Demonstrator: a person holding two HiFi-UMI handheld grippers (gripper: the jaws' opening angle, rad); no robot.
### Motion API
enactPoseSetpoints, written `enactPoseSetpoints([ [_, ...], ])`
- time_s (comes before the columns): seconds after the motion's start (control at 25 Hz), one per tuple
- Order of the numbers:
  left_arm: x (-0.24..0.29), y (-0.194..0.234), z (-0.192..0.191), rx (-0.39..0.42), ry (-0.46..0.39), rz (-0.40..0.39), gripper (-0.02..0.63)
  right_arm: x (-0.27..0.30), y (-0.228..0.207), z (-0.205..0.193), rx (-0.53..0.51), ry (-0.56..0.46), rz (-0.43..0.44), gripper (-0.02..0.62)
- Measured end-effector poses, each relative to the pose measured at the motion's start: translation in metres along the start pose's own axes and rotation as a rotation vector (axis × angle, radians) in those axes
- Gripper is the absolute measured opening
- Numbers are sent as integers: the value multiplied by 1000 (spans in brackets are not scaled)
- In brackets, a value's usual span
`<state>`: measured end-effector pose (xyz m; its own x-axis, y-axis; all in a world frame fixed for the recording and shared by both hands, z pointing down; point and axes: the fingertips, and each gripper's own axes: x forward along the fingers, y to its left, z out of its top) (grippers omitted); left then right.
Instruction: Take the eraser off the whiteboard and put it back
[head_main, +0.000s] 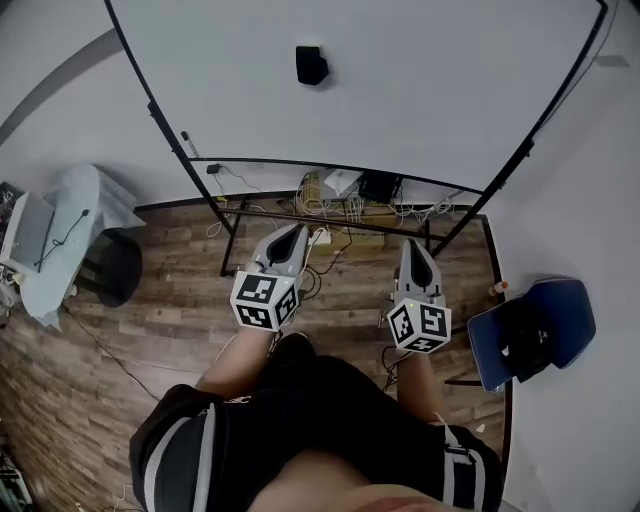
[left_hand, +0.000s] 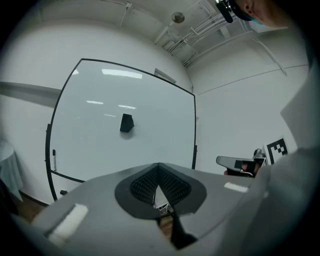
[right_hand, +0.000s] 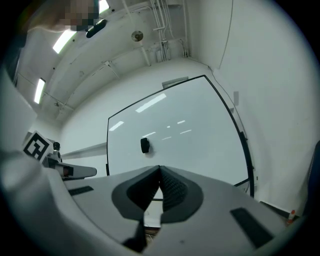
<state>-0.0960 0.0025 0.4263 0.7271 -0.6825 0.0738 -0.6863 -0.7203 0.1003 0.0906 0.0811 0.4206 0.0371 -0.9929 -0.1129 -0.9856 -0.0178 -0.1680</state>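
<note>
We see the eraser (head_main: 311, 65) stuck to the whiteboard (head_main: 420, 100), a small black block on the upper middle of the white face, with bare board all around it. Its long axis seems to run up and down the board, top end towards the upper frame, though it is too small in every view for us to be sure. Below the board's lower rail, a white box (head_main: 340, 181) and a black box (head_main: 380, 187) sit among tangled cables (head_main: 350, 210) on the wooden floor (head_main: 170, 300). At the right a blue chair (head_main: 570, 310) carries a dark item (head_main: 520, 340) on its seat. The left gripper (head_main: 297, 233) and the right gripper (head_main: 413, 246) are held side by side, close in front of the person's body, both pointing towards the board and well apart from the eraser, which lies ahead of and above them. In each gripper view the ribbed pads meet at the tips, so both grippers are closed and carry nothing. From the left gripper view the eraser sits above and left of the jaw tips; from the right gripper view, just above them.
</note>
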Motion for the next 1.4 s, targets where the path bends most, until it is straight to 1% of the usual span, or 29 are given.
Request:
enactPoseSetpoints([
  [0.24,7,-9,0,10,-9,-1,9,-8,-10,-8,-9,20,2,6],
  [0.4,23,-12,1,20,-15,-24,9,1,-22,-8,-18,12,-8,6],
  [0.48,35,-9,1,24,-14,-33,9,9,-25,-8,-22,5,-12,6],
  [0.64,55,3,3,1,-21,-30,9,25,-27,-13,-27,7,-10,6],
  [0.76,75,13,0,-6,-7,-34,9,46,-35,-15,-36,19,-19,6],
  [1.12,136,66,9,-29,2,-22,9,130,-44,-10,-62,27,-20,6],
  [1.4,176,136,25,-60,-5,-4,9,207,-34,-9,-67,46,-36,6],
])
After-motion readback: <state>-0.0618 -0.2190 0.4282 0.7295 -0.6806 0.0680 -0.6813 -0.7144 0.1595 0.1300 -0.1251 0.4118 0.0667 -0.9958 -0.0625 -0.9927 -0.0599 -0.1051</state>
